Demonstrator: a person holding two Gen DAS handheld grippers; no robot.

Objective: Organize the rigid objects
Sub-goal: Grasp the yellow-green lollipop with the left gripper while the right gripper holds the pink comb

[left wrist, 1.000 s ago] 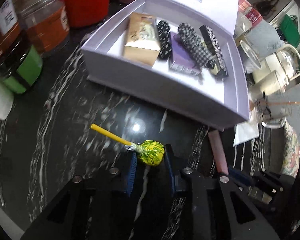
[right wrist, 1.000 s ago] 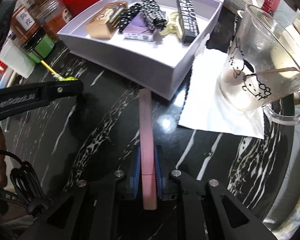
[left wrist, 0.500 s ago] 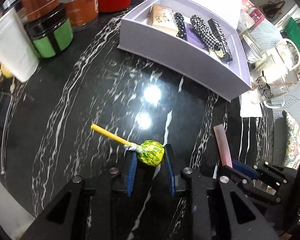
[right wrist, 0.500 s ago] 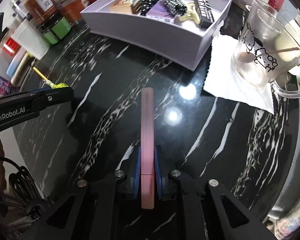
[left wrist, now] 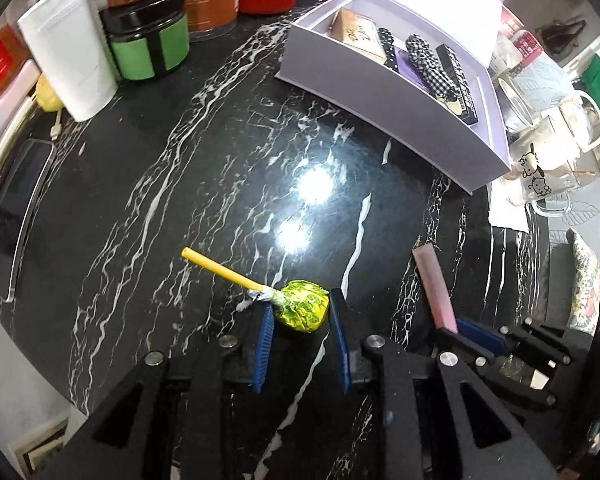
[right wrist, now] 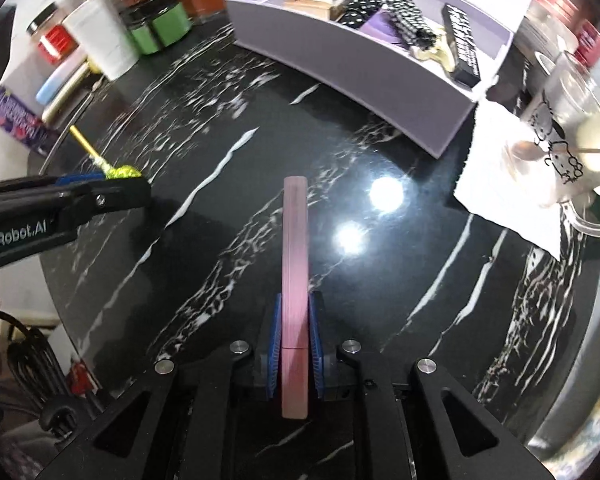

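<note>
My left gripper [left wrist: 300, 312] is shut on a lollipop [left wrist: 302, 312] in a yellow-green wrapper; its yellow stick points up and left. The same lollipop [right wrist: 123, 171] and left gripper [right wrist: 132, 184] show at the left of the right wrist view. My right gripper [right wrist: 295, 320] is shut on a long pink bar [right wrist: 295, 264] that sticks out forward; this pink bar [left wrist: 436, 288] also appears at the right of the left wrist view. Both hang above the black marble table [left wrist: 220, 184]. The open lilac box [left wrist: 388, 100] holds several small items at the back.
Jars, a green-labelled pot [left wrist: 150, 50] and a white pouch [left wrist: 72, 48] crowd the back left. A glass mug [right wrist: 572, 144] stands on a white napkin [right wrist: 504, 176] right of the box [right wrist: 356, 60]. A phone [left wrist: 16, 208] lies at the left edge.
Both grippers have drawn back from the lilac box with their loads still held; the box now looks smaller and farther, and more of the table shows.
</note>
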